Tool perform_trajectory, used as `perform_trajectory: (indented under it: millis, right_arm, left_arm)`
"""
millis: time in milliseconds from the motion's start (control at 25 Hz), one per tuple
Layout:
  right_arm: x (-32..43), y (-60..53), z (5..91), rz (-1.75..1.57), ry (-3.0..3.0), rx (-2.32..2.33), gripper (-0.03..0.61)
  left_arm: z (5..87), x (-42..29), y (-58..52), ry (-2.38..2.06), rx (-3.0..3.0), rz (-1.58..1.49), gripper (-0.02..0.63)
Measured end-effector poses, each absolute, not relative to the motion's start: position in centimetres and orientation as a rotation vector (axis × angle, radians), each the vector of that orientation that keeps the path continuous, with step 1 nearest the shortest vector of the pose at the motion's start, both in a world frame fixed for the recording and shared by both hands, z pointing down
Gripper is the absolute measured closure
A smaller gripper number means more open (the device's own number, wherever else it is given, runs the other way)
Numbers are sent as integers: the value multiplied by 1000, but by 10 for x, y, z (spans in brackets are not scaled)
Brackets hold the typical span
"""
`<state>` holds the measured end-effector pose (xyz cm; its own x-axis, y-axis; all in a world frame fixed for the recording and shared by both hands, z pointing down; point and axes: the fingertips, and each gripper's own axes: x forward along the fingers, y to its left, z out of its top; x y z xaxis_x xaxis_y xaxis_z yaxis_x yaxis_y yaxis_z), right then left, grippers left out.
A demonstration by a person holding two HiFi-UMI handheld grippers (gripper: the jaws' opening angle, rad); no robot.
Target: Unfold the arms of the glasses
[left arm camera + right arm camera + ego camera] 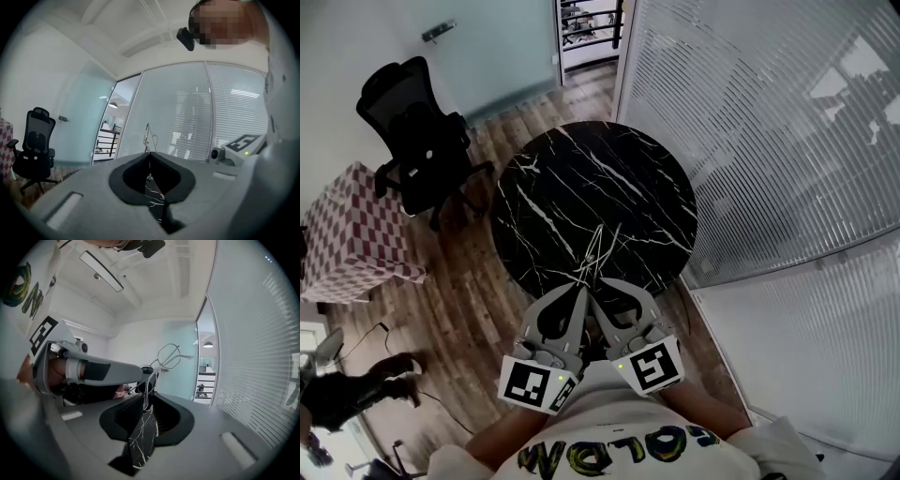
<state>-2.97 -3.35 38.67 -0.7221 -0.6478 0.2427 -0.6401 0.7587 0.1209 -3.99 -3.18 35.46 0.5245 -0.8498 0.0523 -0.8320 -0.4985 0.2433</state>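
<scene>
The round black marble worktop (581, 178) lies below the work zone. The glasses are not resting on it: they hang in the air above its near edge. If either grip fails there, the frame will probably strike the stone or go over the edge onto the wooden floor (469, 281).

The left claw (150, 153) is closed on the thin wire of the frame, tips together. The right claw (146, 398) is pinched on one arm (149, 380) of the glasses, which rises out of its tips. Both claws meet tip to tip, leaving little free wire between the two grips.

Likely hazards:
- Swinging the arm across the hinge's own plane may twist or kink the wire.
- The smooth, narrow wire may slide through the pads under side load.
- Pulling the claws apart may strain the hinge instead of rotating it.

The glasses (168, 355) have a fine, pale metal wire frame with clear, rounded-angular lenses. They stand above the claw tips, and the frame looks light and easily bent.
</scene>
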Motion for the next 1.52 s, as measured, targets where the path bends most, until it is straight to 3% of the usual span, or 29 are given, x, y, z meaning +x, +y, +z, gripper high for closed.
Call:
perform_trajectory:
  millis: [200,1520]
  right_arm:
    - [-26,-33,387,-51,-2682,1021,550]
    - [40,-64,380,-109,-2569,1239,557]
  left_arm:
    - [356,-42,-31,-1434,2521,-109,609]
    - [372,-47,-36,-1459,2478,-68,607]
